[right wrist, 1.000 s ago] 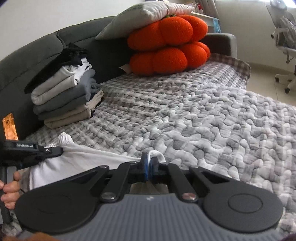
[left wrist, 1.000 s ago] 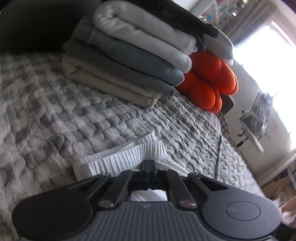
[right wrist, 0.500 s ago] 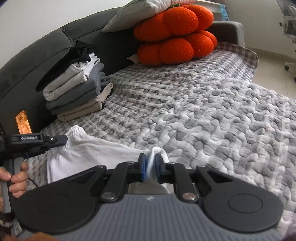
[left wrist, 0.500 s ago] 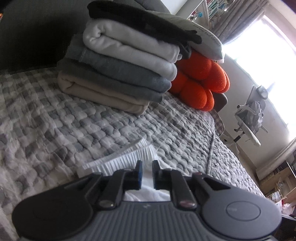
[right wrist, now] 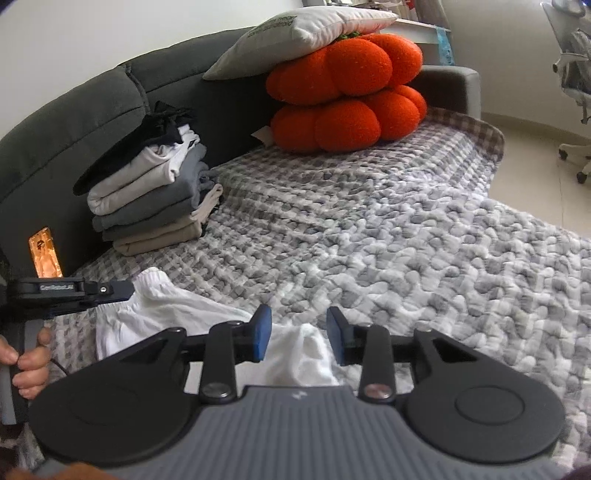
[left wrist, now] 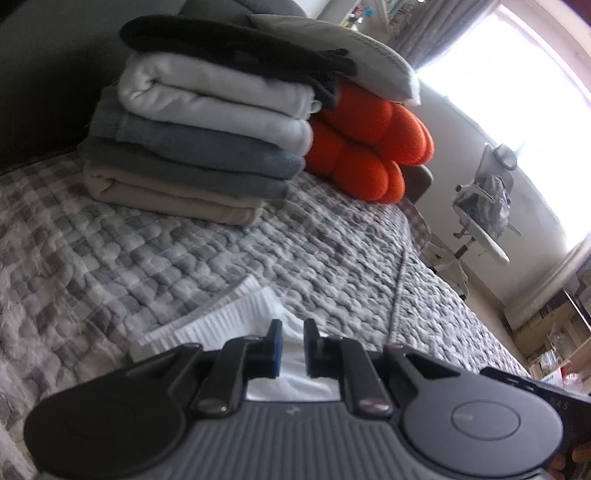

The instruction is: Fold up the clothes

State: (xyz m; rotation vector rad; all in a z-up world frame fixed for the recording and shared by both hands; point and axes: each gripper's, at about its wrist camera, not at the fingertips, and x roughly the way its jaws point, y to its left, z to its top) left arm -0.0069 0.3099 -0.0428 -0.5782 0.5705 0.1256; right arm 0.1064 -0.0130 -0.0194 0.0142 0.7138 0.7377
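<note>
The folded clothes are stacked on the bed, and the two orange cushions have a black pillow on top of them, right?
Almost. The folded clothes are stacked on the bed, and there are two orange cushions, but the pillow on top of them is off-white, not black. The right wrist view shows it best. The black thing is the top garment on the stack.

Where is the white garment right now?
In both views the white garment lies on the quilt just ahead of the open grippers, nearer than the folded stack.
</note>
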